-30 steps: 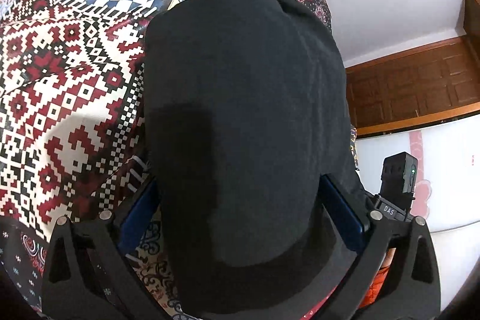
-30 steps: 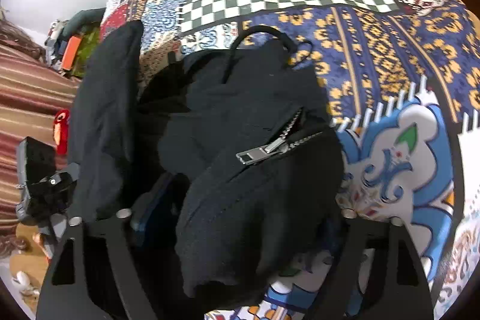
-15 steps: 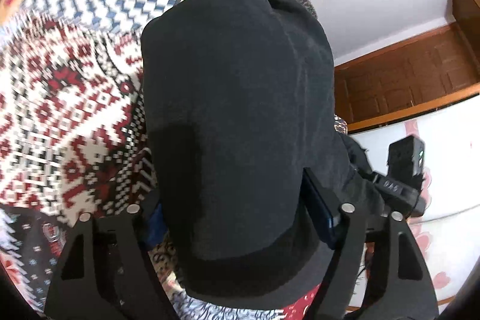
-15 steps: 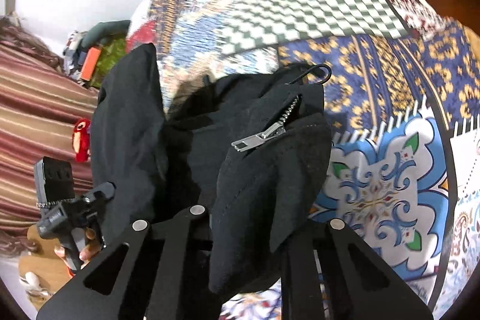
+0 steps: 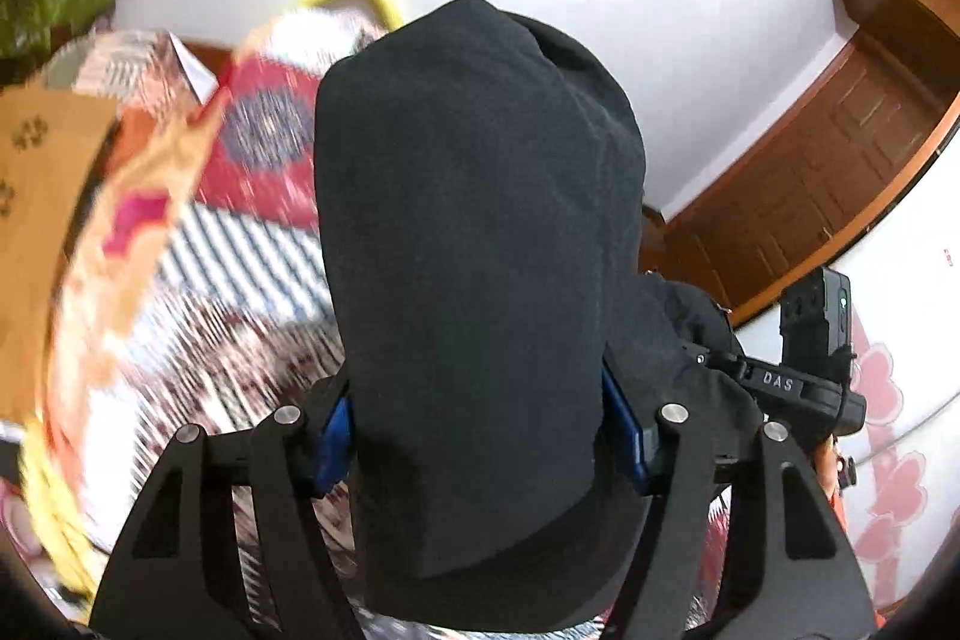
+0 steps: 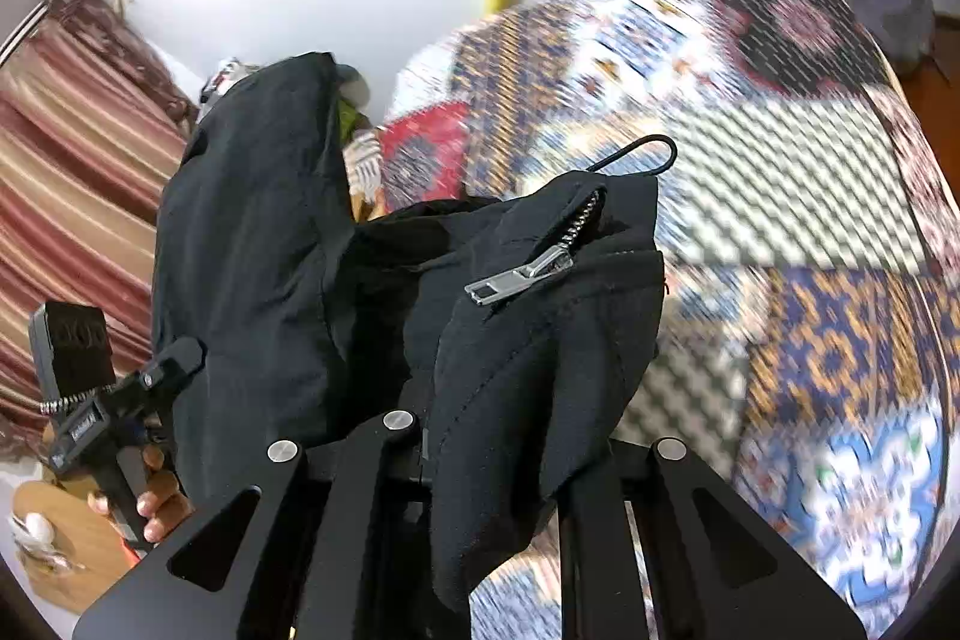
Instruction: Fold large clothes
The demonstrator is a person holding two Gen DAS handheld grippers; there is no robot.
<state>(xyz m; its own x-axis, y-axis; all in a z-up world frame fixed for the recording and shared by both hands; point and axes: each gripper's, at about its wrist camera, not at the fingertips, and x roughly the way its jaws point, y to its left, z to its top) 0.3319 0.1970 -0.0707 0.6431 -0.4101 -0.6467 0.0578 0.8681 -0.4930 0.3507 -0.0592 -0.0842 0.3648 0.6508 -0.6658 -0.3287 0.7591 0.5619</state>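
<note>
Above the patterned bedspread [image 6: 828,172], the black jacket [image 6: 540,340] hangs between both tools: the left gripper [image 5: 480,436] pinches a bunched fold, the right gripper [image 6: 516,454] pinches the edge near the zipper pull [image 6: 519,274].

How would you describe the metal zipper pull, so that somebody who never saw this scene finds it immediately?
Start in the right wrist view at the patterned bedspread, then find the black garment lifted in front of it by the right gripper. Near the garment's top edge hangs the zipper pull, a flat tab. It is the only shiny silver thing on the dark cloth.
</note>
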